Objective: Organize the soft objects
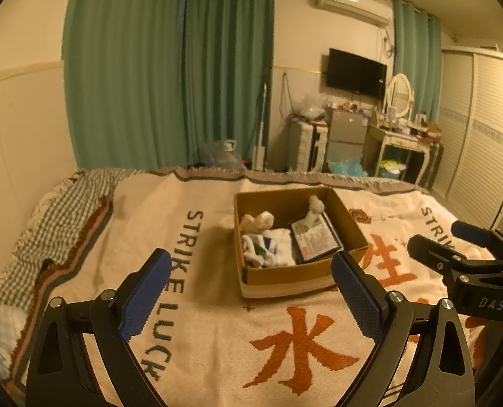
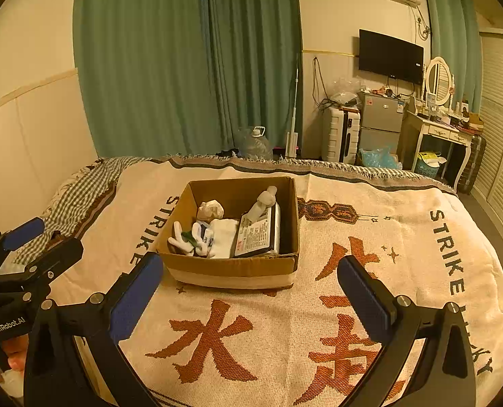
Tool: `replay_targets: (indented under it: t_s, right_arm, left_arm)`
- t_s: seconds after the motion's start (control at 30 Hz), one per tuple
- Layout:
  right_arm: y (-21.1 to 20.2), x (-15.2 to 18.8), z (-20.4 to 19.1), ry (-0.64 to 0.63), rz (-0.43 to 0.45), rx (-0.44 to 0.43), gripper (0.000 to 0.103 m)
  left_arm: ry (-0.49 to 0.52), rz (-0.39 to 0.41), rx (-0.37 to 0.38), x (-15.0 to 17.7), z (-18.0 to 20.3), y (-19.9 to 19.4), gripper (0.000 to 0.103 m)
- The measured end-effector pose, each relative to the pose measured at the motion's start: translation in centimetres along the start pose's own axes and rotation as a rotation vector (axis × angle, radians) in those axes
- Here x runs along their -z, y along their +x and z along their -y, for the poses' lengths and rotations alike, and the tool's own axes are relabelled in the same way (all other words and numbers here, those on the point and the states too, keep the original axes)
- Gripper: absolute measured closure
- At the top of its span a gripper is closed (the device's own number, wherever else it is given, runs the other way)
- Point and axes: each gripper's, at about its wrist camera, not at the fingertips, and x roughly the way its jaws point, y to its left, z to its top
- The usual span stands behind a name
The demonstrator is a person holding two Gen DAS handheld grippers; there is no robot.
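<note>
Both the left tool (image 1: 251,291) and right tool (image 2: 251,295) hang released and empty below the centre-frame cardboard box (image 2: 231,268), whose limp, light socks (image 2: 197,237) likely want pinching at a bunched fold.

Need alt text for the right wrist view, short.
An open cardboard box sits on a cream blanket with orange characters, holding white socks, a rolled cloth and a dark flat pack. The right hand-held gripper is open and empty before it, the left hand-held gripper at the left edge.
</note>
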Motion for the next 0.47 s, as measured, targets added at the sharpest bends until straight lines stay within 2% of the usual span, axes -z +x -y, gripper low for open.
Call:
replay_targets:
  t_s: [0.47]
  right_arm:
    - [-0.05, 0.04, 0.21, 0.002, -0.005, -0.001, 0.000]
  left_arm:
    - [-0.001, -0.011, 0.005, -0.10, -0.29, 0.25, 0.006]
